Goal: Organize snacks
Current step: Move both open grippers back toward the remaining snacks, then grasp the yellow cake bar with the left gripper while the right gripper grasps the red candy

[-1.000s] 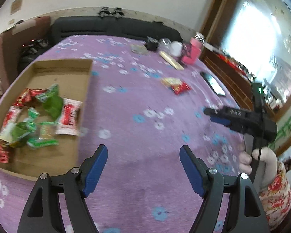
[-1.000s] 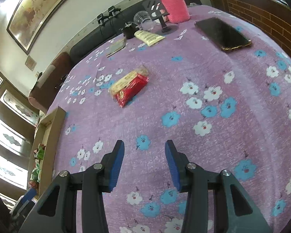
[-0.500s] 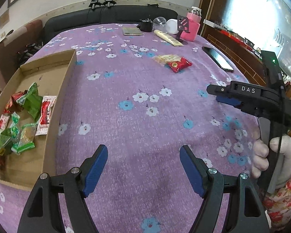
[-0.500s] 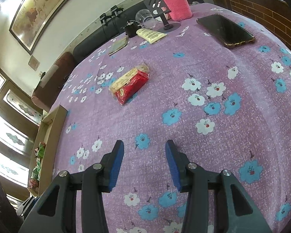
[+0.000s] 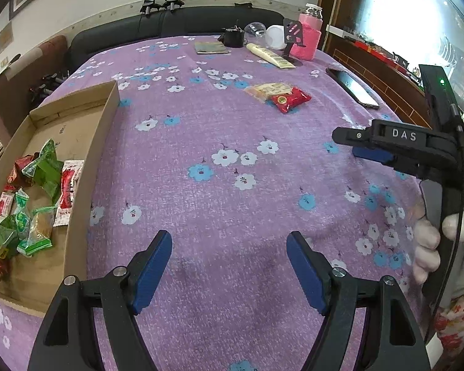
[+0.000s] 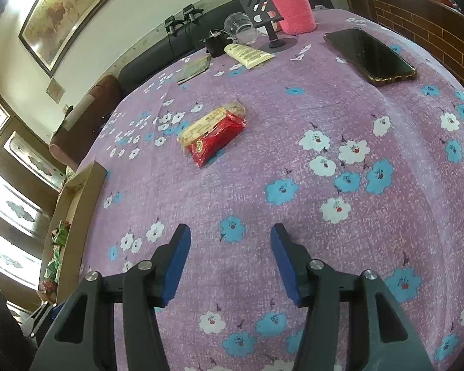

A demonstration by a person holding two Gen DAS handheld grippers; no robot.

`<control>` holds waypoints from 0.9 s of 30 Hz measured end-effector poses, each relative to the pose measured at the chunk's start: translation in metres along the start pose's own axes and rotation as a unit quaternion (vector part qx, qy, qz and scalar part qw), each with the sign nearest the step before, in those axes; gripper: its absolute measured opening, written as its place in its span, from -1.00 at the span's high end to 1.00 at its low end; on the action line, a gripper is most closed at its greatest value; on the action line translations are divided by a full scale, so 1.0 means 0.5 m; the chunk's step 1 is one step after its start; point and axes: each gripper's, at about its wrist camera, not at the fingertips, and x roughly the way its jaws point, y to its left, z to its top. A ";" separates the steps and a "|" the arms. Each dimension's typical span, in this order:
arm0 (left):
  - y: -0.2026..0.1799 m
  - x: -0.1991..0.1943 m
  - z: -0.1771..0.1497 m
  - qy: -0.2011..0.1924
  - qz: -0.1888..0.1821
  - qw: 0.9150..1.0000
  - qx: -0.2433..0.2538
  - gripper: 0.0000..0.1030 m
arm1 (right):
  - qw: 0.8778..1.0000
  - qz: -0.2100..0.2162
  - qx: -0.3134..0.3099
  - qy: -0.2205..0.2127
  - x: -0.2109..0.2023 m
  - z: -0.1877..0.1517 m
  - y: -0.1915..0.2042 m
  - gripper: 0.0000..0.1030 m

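Note:
A red snack packet point(image 5: 290, 100) and a yellow snack packet point(image 5: 267, 89) lie side by side on the purple flowered tablecloth, far ahead of both grippers; they also show in the right wrist view, red point(image 6: 218, 142) and yellow point(image 6: 210, 122). A cardboard box point(image 5: 100, 123) at the left holds several green and red snack packets point(image 5: 43, 170). My left gripper point(image 5: 229, 266) is open and empty above the cloth. My right gripper point(image 6: 229, 259) is open and empty; it shows from the side in the left wrist view point(image 5: 368, 148).
At the far end of the table stand a pink bottle point(image 6: 289, 3), a phone stand point(image 6: 270, 27), a clear cup point(image 6: 241, 27), a cream tube point(image 6: 249, 54) and a small booklet point(image 6: 195, 68). A black phone point(image 6: 369, 55) lies at the right. A dark sofa point(image 5: 176, 27) stands behind the table.
The left gripper has swung right, away from the box, so the box sits further left in its view. The right gripper has moved slightly forward toward the red and yellow packets. Both stay open.

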 end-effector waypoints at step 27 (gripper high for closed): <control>0.016 0.033 -0.006 0.011 -0.065 0.997 -0.024 -0.98 | 0.977 -0.003 -0.195 0.085 0.228 0.176 0.197 0.28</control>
